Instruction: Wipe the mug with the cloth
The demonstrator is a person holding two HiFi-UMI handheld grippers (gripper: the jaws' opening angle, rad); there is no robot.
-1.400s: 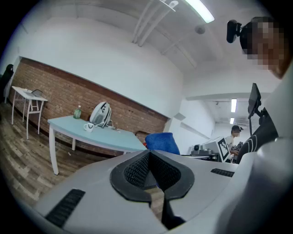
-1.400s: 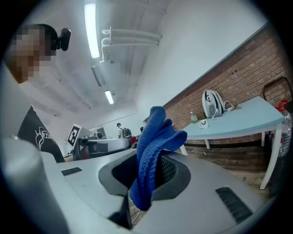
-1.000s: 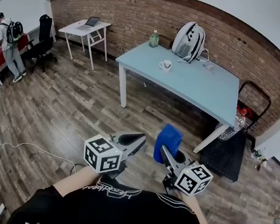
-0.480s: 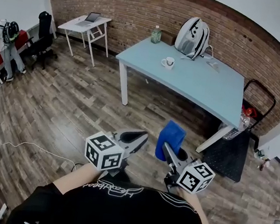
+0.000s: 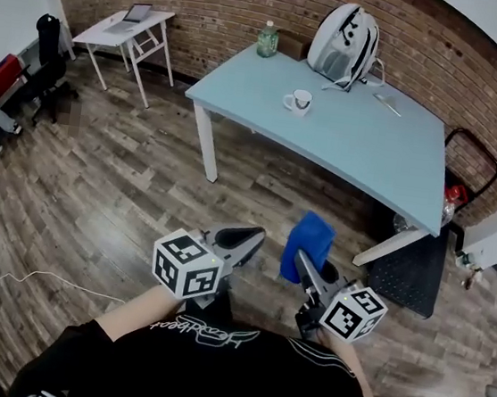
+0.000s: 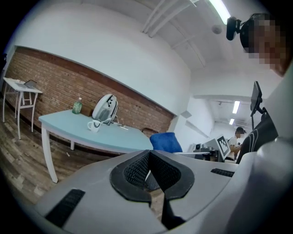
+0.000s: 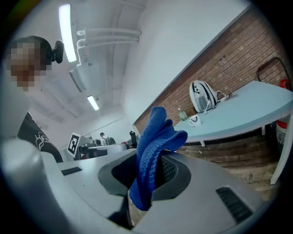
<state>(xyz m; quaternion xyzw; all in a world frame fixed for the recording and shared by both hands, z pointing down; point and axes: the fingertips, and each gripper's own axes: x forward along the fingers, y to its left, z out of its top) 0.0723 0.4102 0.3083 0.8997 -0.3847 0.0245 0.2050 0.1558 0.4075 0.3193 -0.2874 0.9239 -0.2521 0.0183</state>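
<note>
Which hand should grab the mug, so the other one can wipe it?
Probably the left gripper: its fingers are shut on nothing, while the right gripper pinches the blue cloth. The mug sits far off on the light-blue table.

The room is floored with wood planks and closed at the back by a red brick wall, with white plaster above it. A light blue table on white legs is set before the wall. A smaller white table and a black chair are placed at the left. Tube lights are mounted on the ceiling.
</note>
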